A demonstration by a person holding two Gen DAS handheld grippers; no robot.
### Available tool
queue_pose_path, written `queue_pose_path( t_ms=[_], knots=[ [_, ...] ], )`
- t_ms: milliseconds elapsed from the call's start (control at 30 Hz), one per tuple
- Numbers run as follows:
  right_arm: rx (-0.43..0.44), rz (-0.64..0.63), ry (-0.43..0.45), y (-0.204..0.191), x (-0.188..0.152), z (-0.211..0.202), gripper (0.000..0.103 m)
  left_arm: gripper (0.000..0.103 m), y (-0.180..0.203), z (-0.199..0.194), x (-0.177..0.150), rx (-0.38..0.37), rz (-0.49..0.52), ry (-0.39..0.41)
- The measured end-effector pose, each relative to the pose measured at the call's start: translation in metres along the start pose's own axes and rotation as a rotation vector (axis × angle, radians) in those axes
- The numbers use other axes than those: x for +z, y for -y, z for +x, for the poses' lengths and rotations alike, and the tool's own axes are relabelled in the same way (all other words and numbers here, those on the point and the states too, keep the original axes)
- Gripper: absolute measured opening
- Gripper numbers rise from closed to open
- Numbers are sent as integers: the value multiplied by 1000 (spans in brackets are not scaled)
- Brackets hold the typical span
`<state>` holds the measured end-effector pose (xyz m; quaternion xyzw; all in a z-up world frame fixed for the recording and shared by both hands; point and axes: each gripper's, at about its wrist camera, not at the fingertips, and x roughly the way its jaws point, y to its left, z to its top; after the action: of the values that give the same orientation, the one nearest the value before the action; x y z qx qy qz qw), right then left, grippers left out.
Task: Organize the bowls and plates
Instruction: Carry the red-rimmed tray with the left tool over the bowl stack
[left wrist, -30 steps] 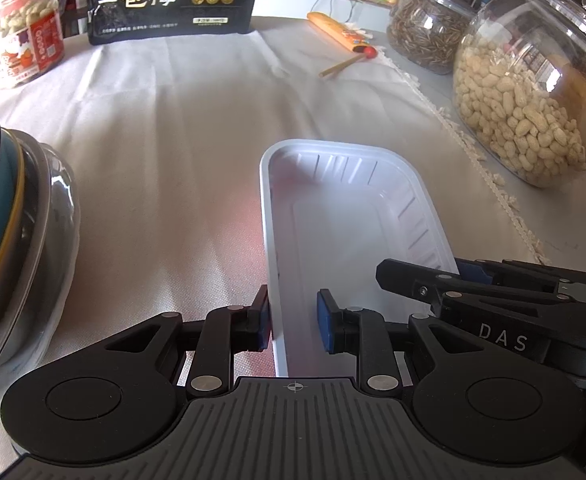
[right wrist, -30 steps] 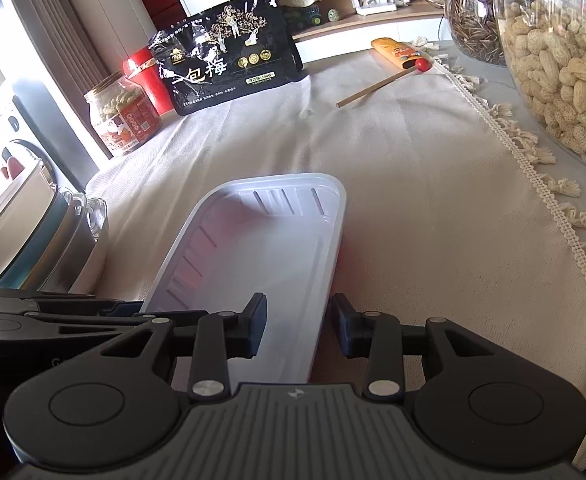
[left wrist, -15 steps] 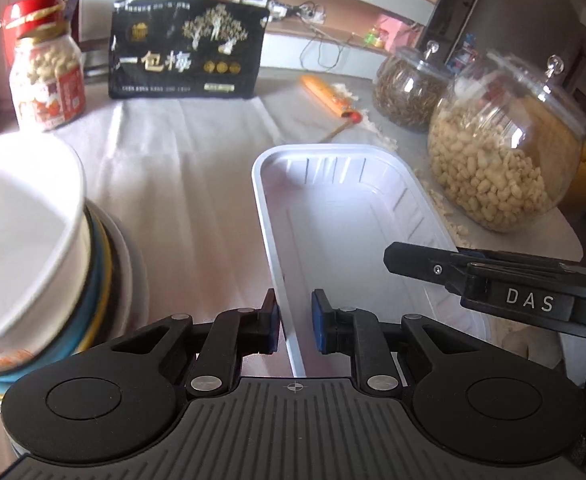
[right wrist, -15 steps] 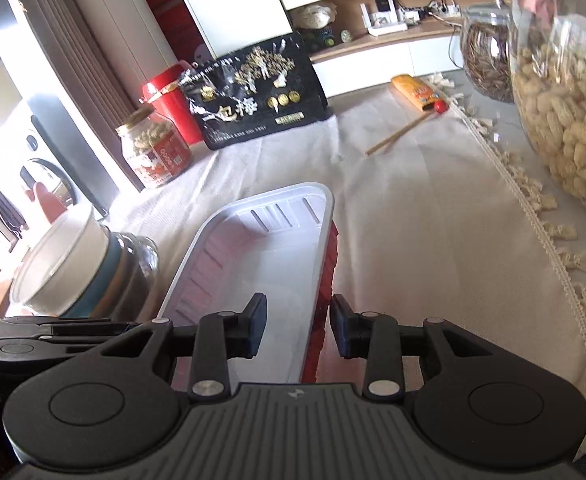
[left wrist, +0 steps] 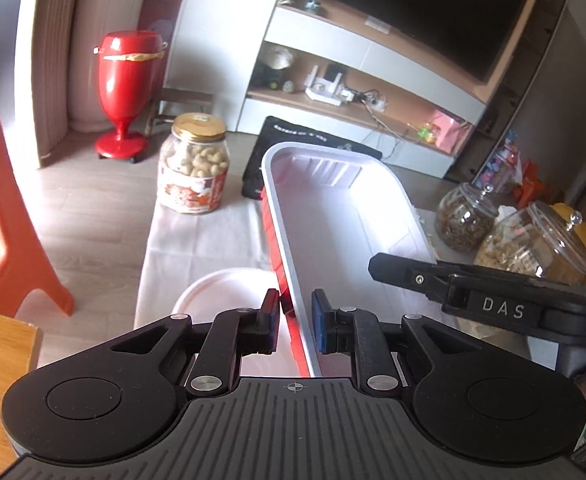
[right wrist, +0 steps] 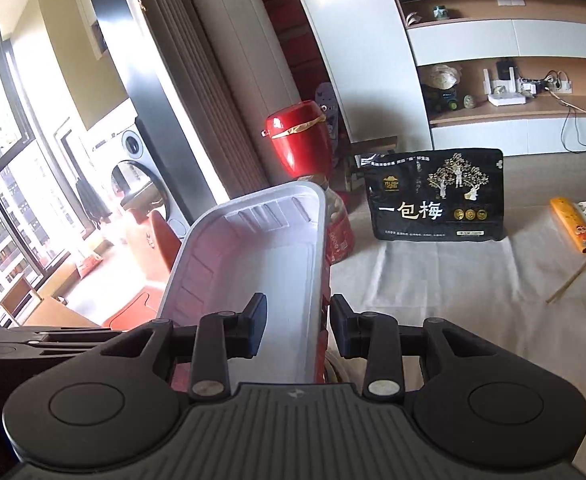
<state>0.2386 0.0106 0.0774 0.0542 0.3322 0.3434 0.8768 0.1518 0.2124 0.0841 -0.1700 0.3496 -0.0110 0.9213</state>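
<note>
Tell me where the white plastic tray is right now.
The white plastic tray is lifted off the table, its long edges pinched by the left hand-held gripper and the right hand-held gripper, above a white bowl.

Your left gripper [left wrist: 295,319] and right gripper [right wrist: 298,327] each clasped one long wall of the tray [left wrist: 345,216], left and right, holding it above the bench [right wrist: 453,280]. Below its left wall sat a bowl [left wrist: 221,292]. Behind the tray stood a nut jar [left wrist: 193,164] and a snack bag [right wrist: 437,196]; two lidded jars [left wrist: 533,240] stood to its right.
</note>
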Motion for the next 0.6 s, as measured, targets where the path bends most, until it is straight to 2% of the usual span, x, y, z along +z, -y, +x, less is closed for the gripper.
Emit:
queue_pose_path(
  t_ms=[33, 133, 200, 333, 433, 600],
  knots=[
    [-3, -12, -24, -7, -2, 11, 34, 19, -11, 1, 1, 0, -29, -3],
    [2, -9, -101, -16, -12, 37, 34, 18, -32, 15, 5, -1, -70, -92],
    [-7, 1, -132, -17, -19, 48, 34, 20, -38, 22, 3, -6, -74, -122],
    [-21, 7, -175, -19, -30, 63, 34, 19, -46, 38, -5, 29, -82, -183],
    [-17, 4, -198, -21, -36, 70, 34, 19, -47, 40, -8, 41, -84, -194],
    [-32, -3, -194, -17, -38, 69, 34, 19, -45, 33, -7, 13, -60, -181]
  ],
)
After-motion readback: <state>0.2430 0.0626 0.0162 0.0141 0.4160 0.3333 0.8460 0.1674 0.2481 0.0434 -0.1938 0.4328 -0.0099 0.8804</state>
